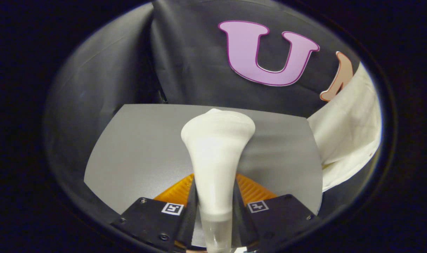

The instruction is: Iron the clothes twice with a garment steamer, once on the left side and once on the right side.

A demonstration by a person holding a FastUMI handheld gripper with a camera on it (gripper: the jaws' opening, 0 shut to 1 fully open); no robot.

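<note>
A white garment steamer (216, 154) stands up between my fingers, its narrow handle clamped low down and its wide head flaring out beyond them. My gripper (215, 203) is shut on that handle, both fingers pressing its sides. A cream-white garment (347, 137) hangs to the right, past the grey table's right edge and apart from the steamer head. The steamer head sits above the grey table (139, 154).
The grey table surface spreads out beneath and ahead of the fingers. Black cloth walls close in behind it and on the left. A fold of the cloth forms a dark corner behind the table's far left edge.
</note>
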